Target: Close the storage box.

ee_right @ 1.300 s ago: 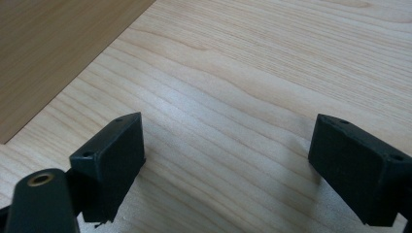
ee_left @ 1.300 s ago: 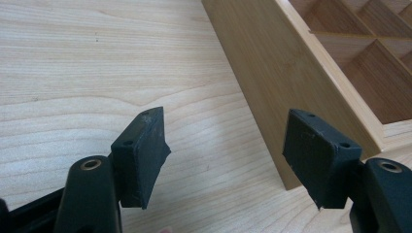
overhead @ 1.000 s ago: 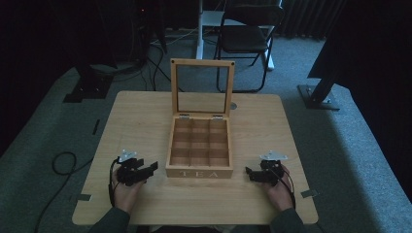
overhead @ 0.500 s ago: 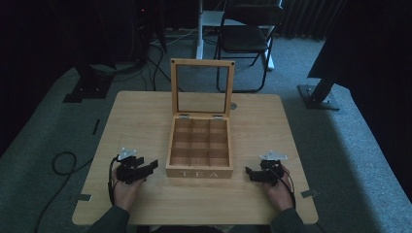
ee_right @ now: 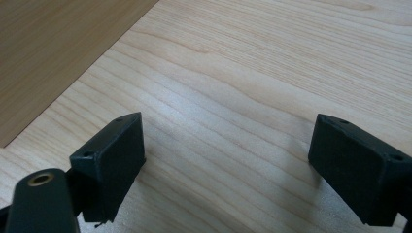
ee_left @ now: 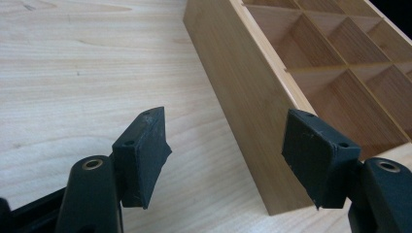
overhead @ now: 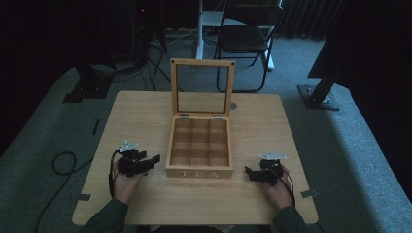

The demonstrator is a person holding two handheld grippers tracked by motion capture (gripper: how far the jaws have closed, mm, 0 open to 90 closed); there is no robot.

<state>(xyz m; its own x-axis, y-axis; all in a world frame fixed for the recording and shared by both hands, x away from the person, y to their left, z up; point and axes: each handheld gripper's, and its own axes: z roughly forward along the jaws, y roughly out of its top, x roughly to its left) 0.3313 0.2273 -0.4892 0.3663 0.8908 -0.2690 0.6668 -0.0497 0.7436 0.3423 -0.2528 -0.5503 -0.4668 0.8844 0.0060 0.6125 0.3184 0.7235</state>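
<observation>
Both hands rest low; the left tool [overhead: 154,159] and the right tool [overhead: 248,173] gape wide, holding nothing.

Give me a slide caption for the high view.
Open, empty wooden tea box with its glass lid upright on a table, flanked by the open left gripper and right gripper.

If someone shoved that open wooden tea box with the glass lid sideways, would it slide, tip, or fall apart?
The wooden tea box with nine compartments would probably slide: its flat base sits on the smooth pale wooden table. It looks rigid and, being empty, likely light. The upright glass-paned lid stands on two small hinges, so a jolt might swing it shut, and the pane seems fragile.
</observation>
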